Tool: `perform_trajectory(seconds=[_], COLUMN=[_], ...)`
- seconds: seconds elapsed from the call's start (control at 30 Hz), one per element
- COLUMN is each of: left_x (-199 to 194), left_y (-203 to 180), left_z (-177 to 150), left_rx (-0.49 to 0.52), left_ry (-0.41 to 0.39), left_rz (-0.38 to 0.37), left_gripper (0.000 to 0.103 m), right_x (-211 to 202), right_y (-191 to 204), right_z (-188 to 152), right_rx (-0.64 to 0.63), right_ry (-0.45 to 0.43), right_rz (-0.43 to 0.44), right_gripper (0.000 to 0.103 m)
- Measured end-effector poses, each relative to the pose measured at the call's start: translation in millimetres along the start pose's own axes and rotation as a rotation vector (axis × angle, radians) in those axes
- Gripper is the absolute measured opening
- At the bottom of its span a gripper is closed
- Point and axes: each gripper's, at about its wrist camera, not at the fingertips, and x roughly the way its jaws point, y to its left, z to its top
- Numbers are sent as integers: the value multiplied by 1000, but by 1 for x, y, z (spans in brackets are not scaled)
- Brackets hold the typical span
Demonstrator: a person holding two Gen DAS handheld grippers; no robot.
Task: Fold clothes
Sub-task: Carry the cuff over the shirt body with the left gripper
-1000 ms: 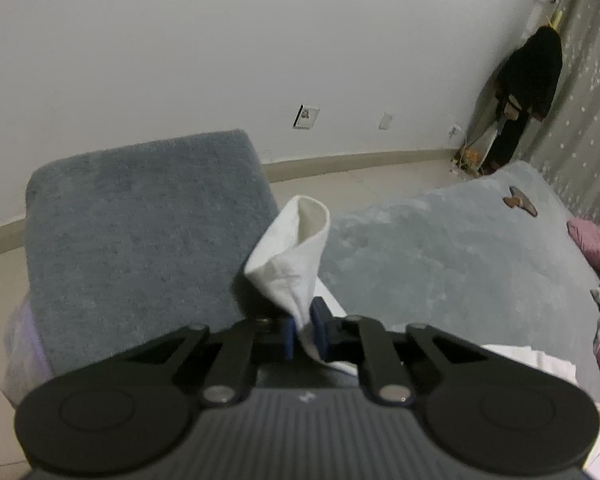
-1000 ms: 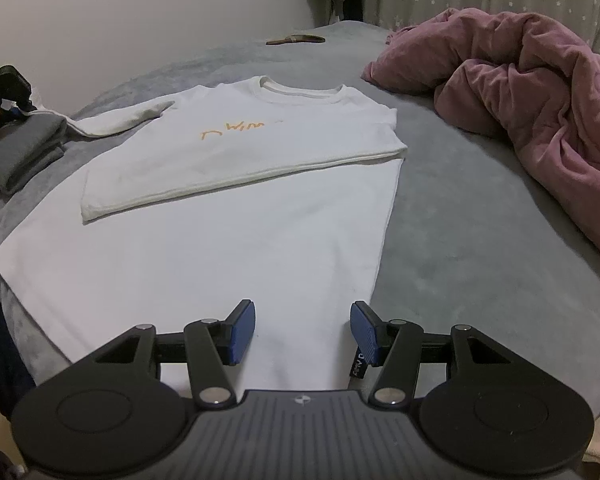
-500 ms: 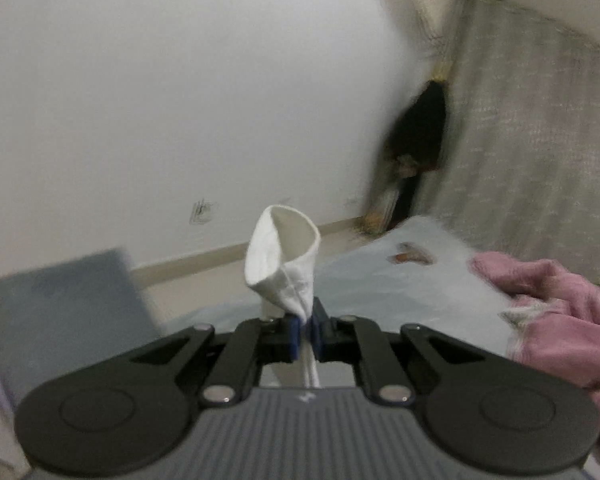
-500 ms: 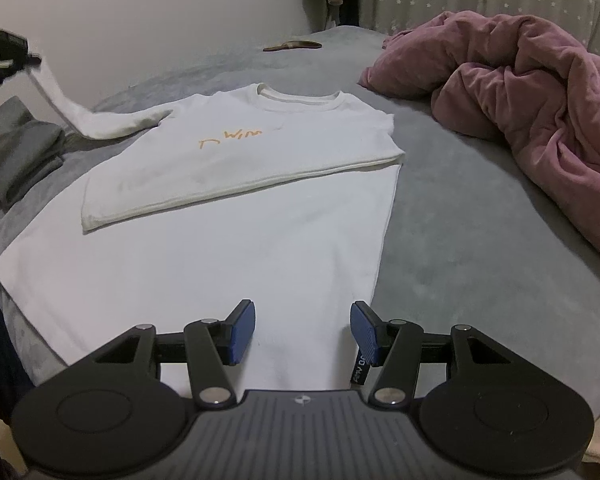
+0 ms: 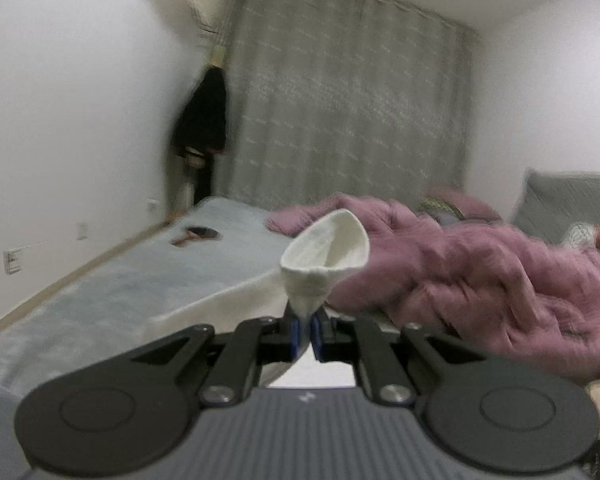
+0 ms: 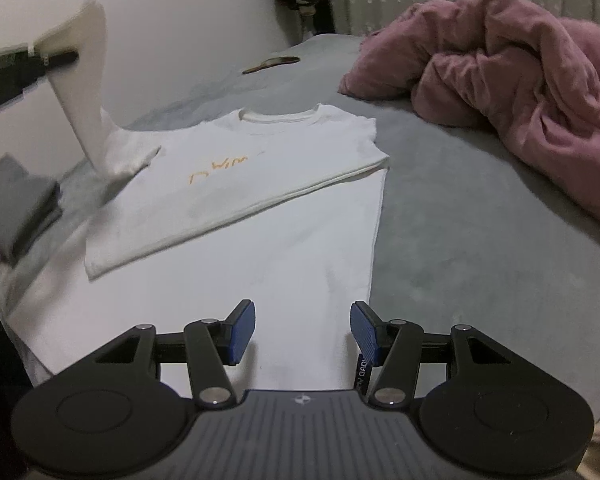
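A white long-sleeved shirt (image 6: 260,200) with orange lettering lies flat on the grey bed (image 6: 460,208), one sleeve folded across its chest. My left gripper (image 5: 306,334) is shut on the cuff (image 5: 326,252) of the other sleeve and holds it up in the air. In the right wrist view that gripper (image 6: 54,58) is high at the left and the sleeve (image 6: 88,92) hangs from it down to the shoulder. My right gripper (image 6: 302,332) is open and empty, low over the shirt's hem.
A crumpled pink blanket (image 6: 520,72) fills the right side of the bed. A folded grey cloth (image 6: 16,204) lies at the left edge. A small brown object (image 6: 272,64) lies far back. A curtain (image 5: 340,120) and a hanging dark garment (image 5: 204,116) stand behind.
My left gripper has lifted the sleeve cuff off the bed and swung it up and to the right, toward the shirt. My right gripper has stayed open and still.
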Motion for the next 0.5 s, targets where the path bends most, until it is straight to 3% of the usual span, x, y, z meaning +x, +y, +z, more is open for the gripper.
perform_trajectory(seconds=[0.27,0.5], left_x=[25,22], left_y=[-54,-73], left_z=[-63,-90], left_rx=[106,208], left_ry=[152,194], left_rz=[-29,-54], left_gripper=[7,8], right_x=[5,14], right_y=[-15,-34], right_z=[2,3], right_rx=[197,381], right_ry=[4,-2], right_rz=[144,190], right_gripper=[53,58])
